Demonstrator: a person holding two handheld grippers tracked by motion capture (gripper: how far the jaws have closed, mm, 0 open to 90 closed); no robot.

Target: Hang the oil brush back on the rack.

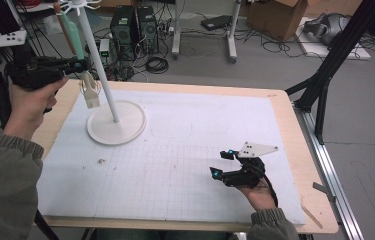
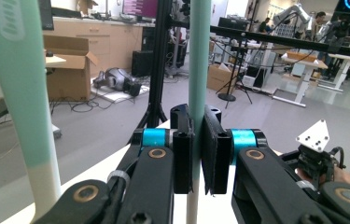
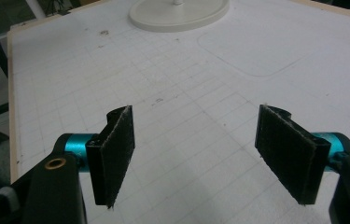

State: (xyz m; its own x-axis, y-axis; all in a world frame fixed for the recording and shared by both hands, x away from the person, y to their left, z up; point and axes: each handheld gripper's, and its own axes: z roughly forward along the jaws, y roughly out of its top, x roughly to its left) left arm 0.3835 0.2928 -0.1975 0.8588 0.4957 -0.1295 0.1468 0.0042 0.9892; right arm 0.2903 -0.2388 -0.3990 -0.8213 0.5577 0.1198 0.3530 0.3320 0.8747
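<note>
A white stand [image 1: 116,122] with a tall pole rises from the far left of the white mat [image 1: 175,150]. Utensils hang from its top. My left gripper [image 1: 76,65] is up beside the pole, shut on a thin mint-green handle [image 2: 199,60] that turns white lower down. That utensil's pale head [image 1: 91,92] dangles just below the gripper. A second mint-and-white handle [image 2: 18,93] hangs close by. My right gripper [image 1: 222,164] rests low over the mat's near right part, its jaws wide apart with only bare mat between them [image 3: 196,158]. The stand's base [image 3: 177,11] lies far ahead of it.
The mat covers a wooden table [image 1: 300,150]. A wooden handle [image 1: 62,22] also hangs from the stand. A black frame post [image 1: 325,75] stands off the table's right edge. Computers [image 1: 135,27], cables and cardboard boxes sit on the floor behind.
</note>
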